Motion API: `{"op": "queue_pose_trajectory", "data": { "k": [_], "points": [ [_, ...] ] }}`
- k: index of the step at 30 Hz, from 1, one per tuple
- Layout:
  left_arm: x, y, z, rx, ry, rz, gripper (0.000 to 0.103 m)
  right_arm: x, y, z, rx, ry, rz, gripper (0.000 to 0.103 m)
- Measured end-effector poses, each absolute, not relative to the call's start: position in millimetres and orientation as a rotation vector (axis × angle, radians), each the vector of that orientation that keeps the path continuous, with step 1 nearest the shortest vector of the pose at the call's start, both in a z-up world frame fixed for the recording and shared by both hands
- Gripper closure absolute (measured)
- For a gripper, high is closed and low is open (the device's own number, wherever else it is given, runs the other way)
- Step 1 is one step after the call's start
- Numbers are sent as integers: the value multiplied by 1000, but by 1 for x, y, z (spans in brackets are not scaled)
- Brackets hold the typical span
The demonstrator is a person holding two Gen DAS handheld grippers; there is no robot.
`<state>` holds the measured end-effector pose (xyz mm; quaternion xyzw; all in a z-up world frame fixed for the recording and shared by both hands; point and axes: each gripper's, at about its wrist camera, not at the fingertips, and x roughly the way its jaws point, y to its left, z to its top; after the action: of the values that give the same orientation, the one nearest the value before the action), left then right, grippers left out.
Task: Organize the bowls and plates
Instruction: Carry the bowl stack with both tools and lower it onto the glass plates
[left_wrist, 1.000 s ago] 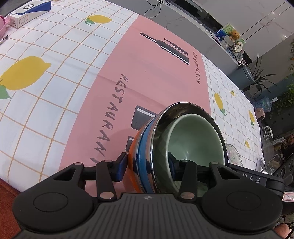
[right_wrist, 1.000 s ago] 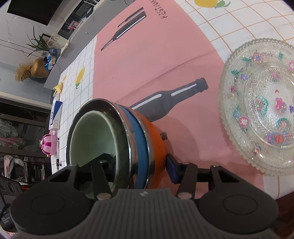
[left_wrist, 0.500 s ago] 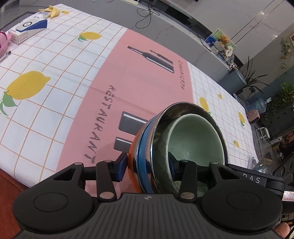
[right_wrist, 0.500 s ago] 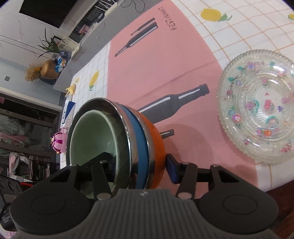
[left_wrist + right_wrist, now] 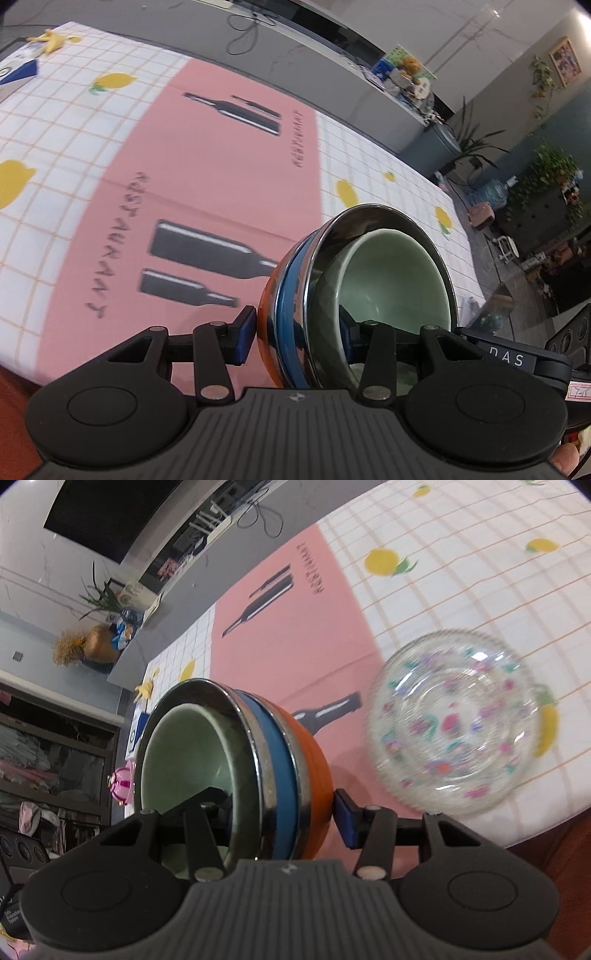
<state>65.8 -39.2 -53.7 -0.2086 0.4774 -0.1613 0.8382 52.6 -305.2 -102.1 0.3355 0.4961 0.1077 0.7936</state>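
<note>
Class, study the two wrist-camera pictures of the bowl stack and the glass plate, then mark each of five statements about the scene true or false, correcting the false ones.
1. Both grippers clamp the nested bowl stack, the left gripper and the right gripper each with one jaw inside and one outside. True.
2. The innermost bowl is red. False: the pale green bowl is innermost.
3. The outermost bowl is the orange bowl. True.
4. The glass plate sits inside the stack. False: it lies apart on the tablecloth.
5. The glass plate is plain. False: it has coloured floral marks.
</note>
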Motion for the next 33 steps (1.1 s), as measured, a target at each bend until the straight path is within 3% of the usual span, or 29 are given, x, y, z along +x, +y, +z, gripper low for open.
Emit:
{"op": "queue_pose_trajectory", "data": {
  "k": [11, 33],
  "points": [
    [97, -106, -55, -423, 1040, -431, 54, 63, -374, -89, 738, 1019, 169, 53],
    [116, -143, -99, -387, 1174, -402, 54, 79, -419, -148, 798, 1099, 146, 53]
  ]
}}
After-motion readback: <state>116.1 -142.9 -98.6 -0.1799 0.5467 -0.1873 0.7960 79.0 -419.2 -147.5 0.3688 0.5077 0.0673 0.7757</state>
